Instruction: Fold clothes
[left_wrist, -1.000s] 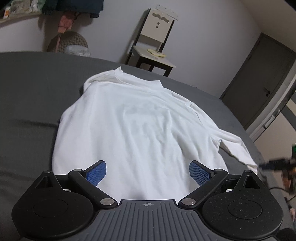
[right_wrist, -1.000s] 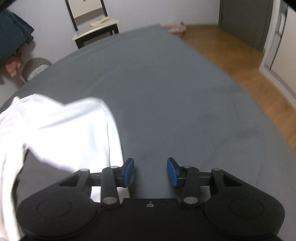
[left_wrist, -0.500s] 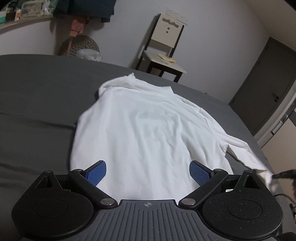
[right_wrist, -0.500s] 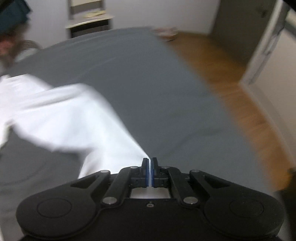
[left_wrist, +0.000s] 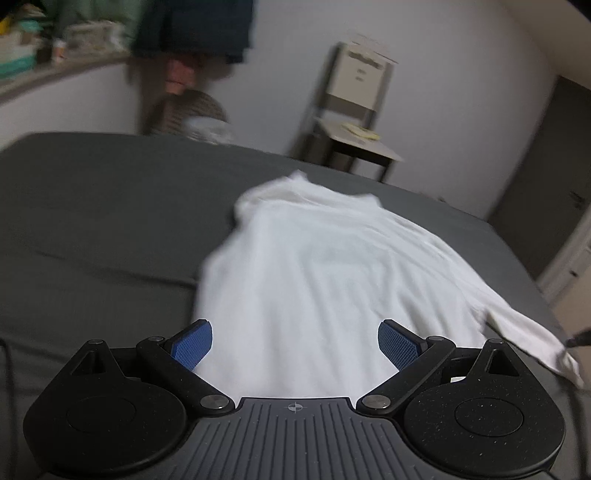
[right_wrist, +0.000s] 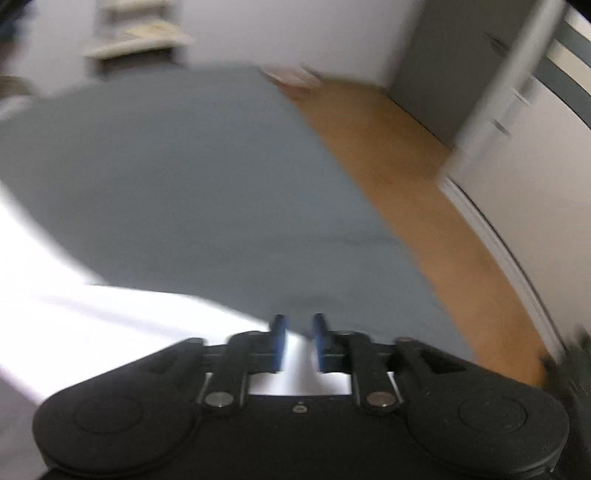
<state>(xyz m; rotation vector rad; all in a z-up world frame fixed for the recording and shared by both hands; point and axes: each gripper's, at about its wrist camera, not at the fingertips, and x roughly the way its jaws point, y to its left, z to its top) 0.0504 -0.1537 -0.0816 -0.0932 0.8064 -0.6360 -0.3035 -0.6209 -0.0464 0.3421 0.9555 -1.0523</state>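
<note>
the white shirt (left_wrist: 332, 280) lies spread on the grey bed (left_wrist: 92, 206), one sleeve (left_wrist: 528, 339) trailing toward the edge. the left tool (left_wrist: 294, 341) hangs spread wide over the hem; the right tool (right_wrist: 298, 341) stands slightly parted around the cuff, so a pull could let the cloth slip free.

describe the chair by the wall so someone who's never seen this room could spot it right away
Look past the far edge of the dark grey bed to the pale back wall. The chair stands there, right of the round woven basket; its dark frame, cream back panel and pale seat set it apart.
</note>
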